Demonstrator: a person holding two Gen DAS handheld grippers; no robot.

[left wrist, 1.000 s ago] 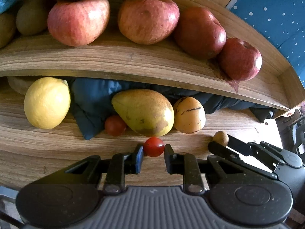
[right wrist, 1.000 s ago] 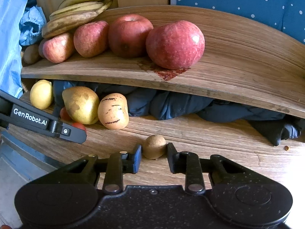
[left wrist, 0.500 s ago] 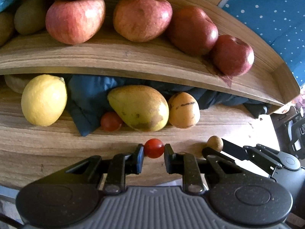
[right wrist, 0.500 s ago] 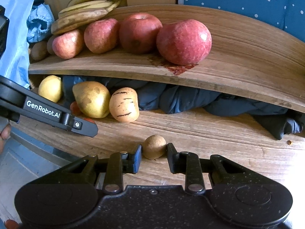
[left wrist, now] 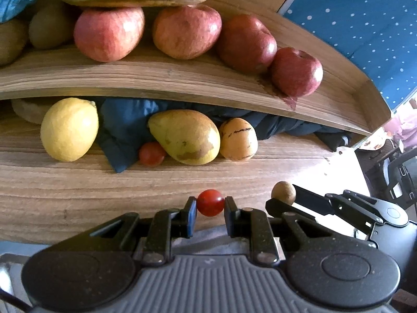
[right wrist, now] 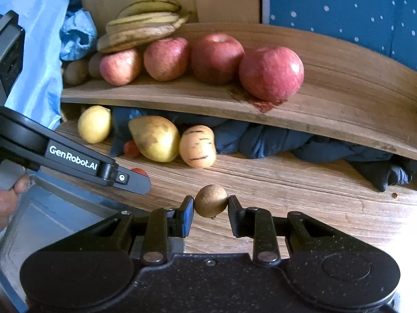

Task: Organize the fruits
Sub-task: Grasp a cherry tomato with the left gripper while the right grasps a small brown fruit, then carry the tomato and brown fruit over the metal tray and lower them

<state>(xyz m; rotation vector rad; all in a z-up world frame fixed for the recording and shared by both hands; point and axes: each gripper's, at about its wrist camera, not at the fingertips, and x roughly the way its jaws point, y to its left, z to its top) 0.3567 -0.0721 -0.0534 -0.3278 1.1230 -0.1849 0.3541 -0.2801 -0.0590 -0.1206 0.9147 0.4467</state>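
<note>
Wooden desk (left wrist: 78,195): left tool (left wrist: 210,206) pinches cherry tomato (left wrist: 210,202).

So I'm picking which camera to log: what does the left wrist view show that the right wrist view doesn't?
Only the left wrist view shows the cherry tomato fully, gripped in the left tool, plus a chair at the far right.

Only the right wrist view shows the whole banana bunch and the person's fingers at its left edge.

Both show the four apples on the upper shelf, the lemon, and the small brown fruit in the right tool.

Black speckled hand-held gripper (right wrist: 210,206), blue finger pads (right wrist: 188,215), silver pivot screws, white "GenRobot.AI" lettering.
</note>
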